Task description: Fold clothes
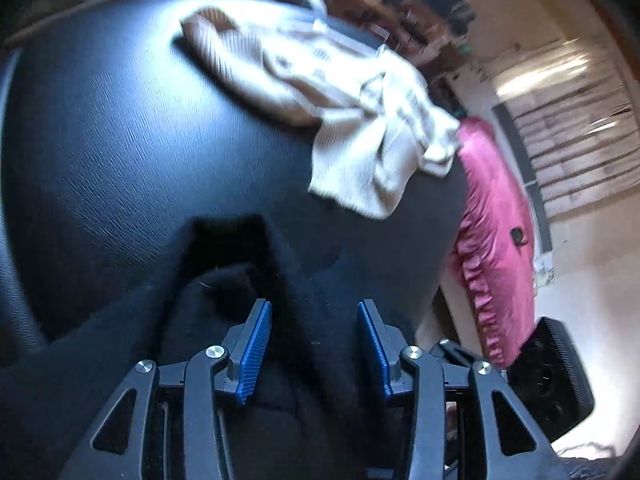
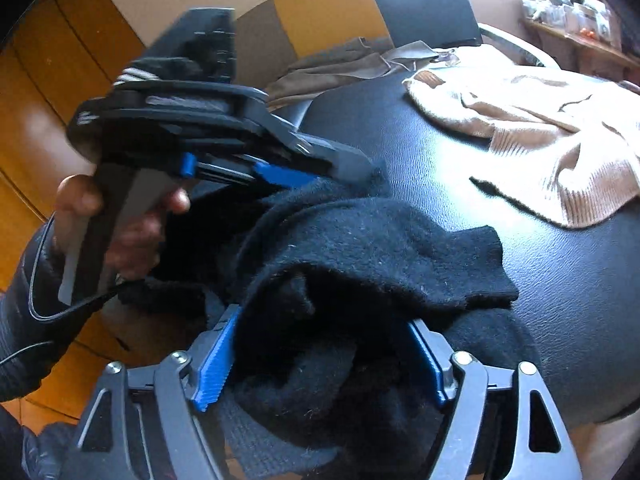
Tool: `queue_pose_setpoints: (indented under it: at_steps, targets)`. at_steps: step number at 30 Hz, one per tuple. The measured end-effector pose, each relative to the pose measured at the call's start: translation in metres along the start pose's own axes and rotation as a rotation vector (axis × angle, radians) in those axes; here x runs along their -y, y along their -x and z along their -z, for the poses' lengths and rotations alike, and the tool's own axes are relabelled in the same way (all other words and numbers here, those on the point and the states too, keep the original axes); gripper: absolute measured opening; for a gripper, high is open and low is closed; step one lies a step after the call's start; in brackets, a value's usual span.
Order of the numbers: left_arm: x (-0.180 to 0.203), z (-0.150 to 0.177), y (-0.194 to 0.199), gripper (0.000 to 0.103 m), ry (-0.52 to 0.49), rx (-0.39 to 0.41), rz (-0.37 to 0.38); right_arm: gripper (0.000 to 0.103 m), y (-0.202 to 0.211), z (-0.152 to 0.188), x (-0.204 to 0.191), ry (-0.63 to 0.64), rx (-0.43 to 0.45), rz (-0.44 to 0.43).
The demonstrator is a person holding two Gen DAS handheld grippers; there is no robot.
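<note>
A black knitted garment (image 2: 380, 248) lies bunched at the near edge of a black leather surface (image 2: 540, 280). My right gripper (image 2: 320, 344) is open, its blue pads on either side of a thick bundle of the black garment. My left gripper (image 1: 314, 320) is open above the same black garment (image 1: 312, 360); in the right wrist view it (image 2: 336, 172) comes from the left, held by a hand, its tips touching the garment's far edge. A beige ribbed sweater (image 1: 320, 80) lies crumpled farther back, also in the right wrist view (image 2: 540, 136).
A pink garment (image 1: 496, 220) hangs over the surface's right edge. A black box-like device (image 1: 556, 380) stands on the floor below. A brown garment (image 2: 340, 68) and cardboard (image 2: 312, 8) lie behind the surface. A cluttered shelf (image 2: 580, 20) is at far right.
</note>
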State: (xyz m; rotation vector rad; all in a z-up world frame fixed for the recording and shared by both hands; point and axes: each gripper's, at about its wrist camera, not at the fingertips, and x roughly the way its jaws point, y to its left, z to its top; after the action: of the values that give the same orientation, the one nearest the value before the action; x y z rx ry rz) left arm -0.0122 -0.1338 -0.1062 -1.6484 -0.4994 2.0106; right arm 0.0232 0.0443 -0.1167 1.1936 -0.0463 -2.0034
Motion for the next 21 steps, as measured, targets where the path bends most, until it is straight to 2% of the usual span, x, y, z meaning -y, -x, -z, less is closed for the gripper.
queue_pose_setpoints:
  at_steps: [2,4,8,13,15,16,17,18,19,21]
  targets:
    - [-0.002,0.003,-0.003,0.013,0.000,0.033,-0.017,0.083,-0.003,0.001,0.001,-0.001,0.000,0.003]
    - [-0.017,0.005,0.012,0.004,0.062,0.134,0.059,0.083,-0.005,0.001,0.000,0.008,0.005,0.002]
    - [-0.063,0.013,0.061,0.003,0.228,0.337,0.264,0.080,-0.010,-0.003,-0.003,0.038,0.013,-0.007]
    - [-0.114,0.045,0.131,0.000,0.305,0.531,0.226,0.050,-0.024,-0.011,-0.007,0.073,-0.012,0.009]
    - [-0.137,0.062,0.158,0.000,0.343,0.596,0.225,0.047,-0.026,-0.015,-0.009,0.083,-0.016,0.017]
    - [-0.145,0.067,0.169,0.000,0.343,0.588,0.245,0.048,-0.026,-0.017,-0.010,0.084,-0.024,0.014]
    - [-0.146,0.069,0.171,0.008,0.336,0.557,0.282,0.050,-0.028,-0.018,-0.009,0.080,-0.040,0.008]
    - [-0.141,0.068,0.169,0.014,0.309,0.507,0.298,0.059,-0.029,-0.020,-0.008,0.074,-0.058,0.002]
    - [-0.129,0.064,0.163,0.019,0.264,0.474,0.257,0.062,-0.030,-0.020,-0.008,0.074,-0.069,-0.001]
    - [-0.100,0.054,0.144,0.022,0.157,0.409,0.157,0.063,-0.031,-0.021,-0.008,0.079,-0.079,0.001]
